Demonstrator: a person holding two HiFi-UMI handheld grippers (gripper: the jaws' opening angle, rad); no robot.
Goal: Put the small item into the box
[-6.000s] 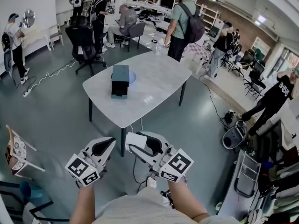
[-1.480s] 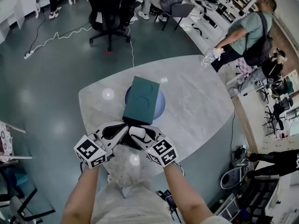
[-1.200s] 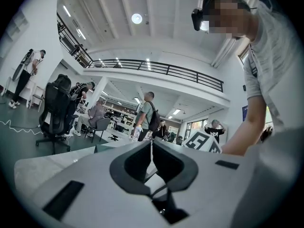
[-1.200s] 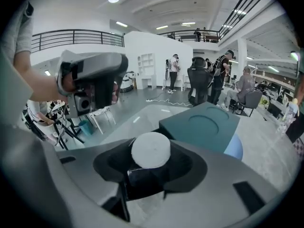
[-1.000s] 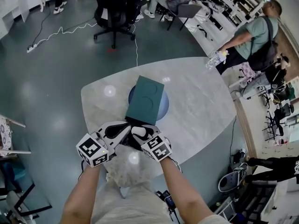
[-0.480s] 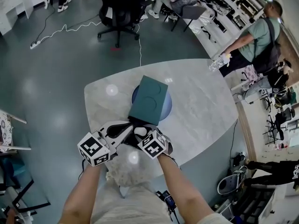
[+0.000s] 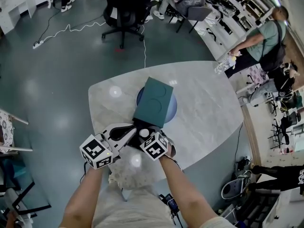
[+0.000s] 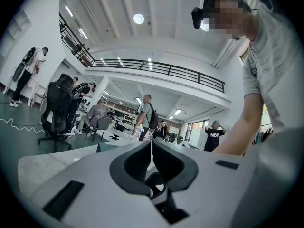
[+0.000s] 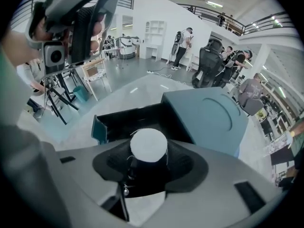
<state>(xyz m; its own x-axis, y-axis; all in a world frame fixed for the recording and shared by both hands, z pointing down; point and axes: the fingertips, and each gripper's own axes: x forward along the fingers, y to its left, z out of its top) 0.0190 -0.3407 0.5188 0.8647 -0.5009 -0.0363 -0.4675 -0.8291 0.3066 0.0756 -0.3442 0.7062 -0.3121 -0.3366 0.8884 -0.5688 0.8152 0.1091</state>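
A teal box (image 7: pixel 153 101) lies on the pale table (image 7: pixel 209 113), its black open compartment (image 7: pixel 148 124) facing me. My right gripper (image 7: pixel 143 134) is shut on a small white round item (image 7: pixel 144 133) just over the near edge of that compartment. In the right gripper view the white item (image 9: pixel 148 145) sits between the jaws of the right gripper (image 9: pixel 148 151), with the black compartment (image 9: pixel 128 119) and the teal lid (image 9: pixel 209 115) behind it. My left gripper (image 7: pixel 128 131) is shut and holds nothing, close beside the right one. In its own view the left gripper (image 8: pixel 151 151) points away over the table.
A blue round dish (image 7: pixel 172 109) lies under the box. A black office chair (image 7: pixel 123 8) stands beyond the table. A person with a backpack (image 7: pixel 266 30) stands at the far right edge. A white cable (image 7: pixel 61 30) runs across the floor.
I have come up to the table from across the room. In the last second my right gripper has moved slightly forward with the white item, up to the box's open compartment.
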